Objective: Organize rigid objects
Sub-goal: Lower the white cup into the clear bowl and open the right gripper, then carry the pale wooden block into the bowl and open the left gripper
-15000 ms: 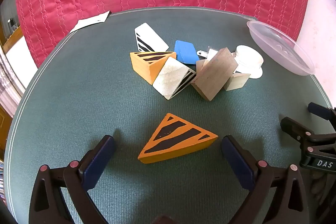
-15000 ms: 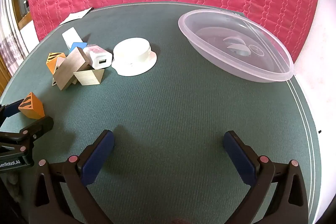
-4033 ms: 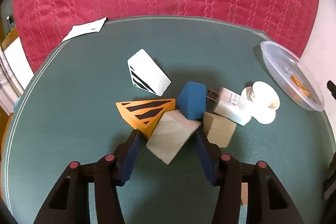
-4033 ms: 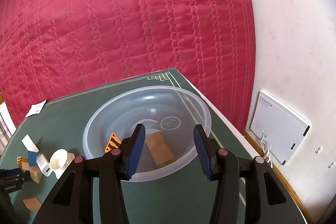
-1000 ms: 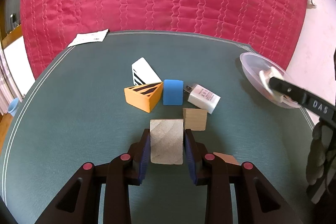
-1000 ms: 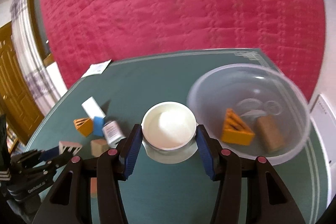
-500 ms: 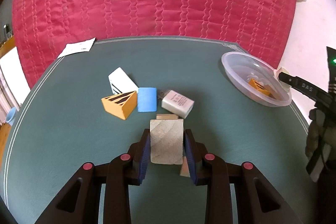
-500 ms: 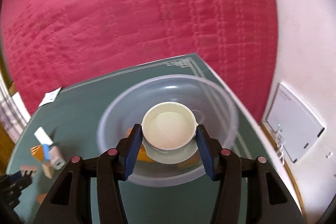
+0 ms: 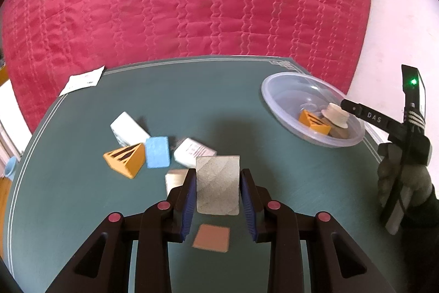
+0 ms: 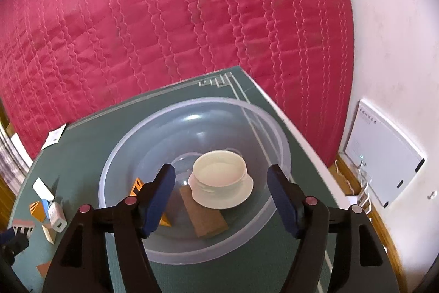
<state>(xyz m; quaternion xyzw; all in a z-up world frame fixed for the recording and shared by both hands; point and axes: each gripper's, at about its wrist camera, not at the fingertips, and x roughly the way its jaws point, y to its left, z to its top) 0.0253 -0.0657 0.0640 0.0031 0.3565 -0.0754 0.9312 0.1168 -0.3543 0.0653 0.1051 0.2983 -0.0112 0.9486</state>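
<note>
Half a second ago our right gripper point(image 10: 221, 192) clamped the white cup point(image 10: 221, 179); now its fingers are spread and the cup rests in the clear bowl point(image 10: 109, 177) on the brown block point(image 10: 204, 216). Our left gripper point(image 9: 218, 184) pinches the pale wooden block point(image 9: 218, 184), raised above the green table point(image 9: 219, 89). We judge the step a transfer: next, carry this block over the bowl rim and release without striking the cup.
</note>
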